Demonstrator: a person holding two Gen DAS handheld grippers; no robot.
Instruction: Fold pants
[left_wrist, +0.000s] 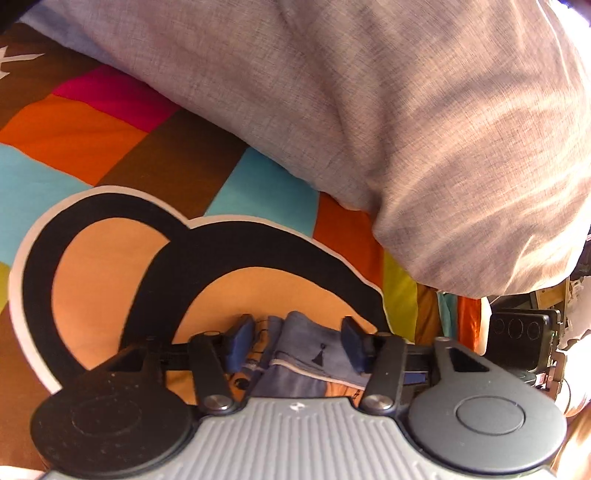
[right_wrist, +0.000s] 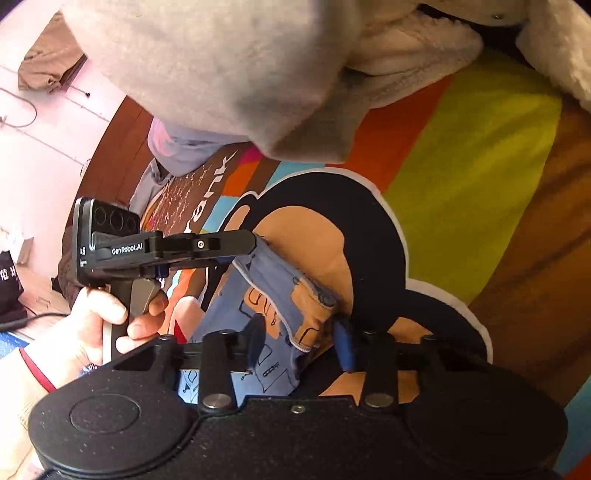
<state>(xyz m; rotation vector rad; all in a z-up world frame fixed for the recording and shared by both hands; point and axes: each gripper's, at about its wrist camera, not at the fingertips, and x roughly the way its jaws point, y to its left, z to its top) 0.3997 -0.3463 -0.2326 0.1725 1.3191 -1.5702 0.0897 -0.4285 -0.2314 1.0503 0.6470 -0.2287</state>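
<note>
Small blue patterned pants (right_wrist: 273, 280) lie bunched on a patchwork bedspread (right_wrist: 461, 158) with a big black-and-tan print. In the right wrist view my right gripper (right_wrist: 299, 338) is shut on one raised edge of them, the cloth filling the gap between its fingers. My left gripper (right_wrist: 255, 245) reaches in from the left, held by a hand (right_wrist: 103, 317), and a corner of the pants hangs from its tip. From the left wrist camera, the left gripper (left_wrist: 297, 345) has its blue pads (left_wrist: 354, 347) against a fold of the pants (left_wrist: 306, 350).
A large grey pillow or duvet (left_wrist: 406, 129) lies just beyond the pants and overhangs them in the right wrist view (right_wrist: 221, 55). A white fleecy garment (right_wrist: 424, 40) sits at the back right. The bed's wooden edge (right_wrist: 122, 147) and a pale floor lie to the left.
</note>
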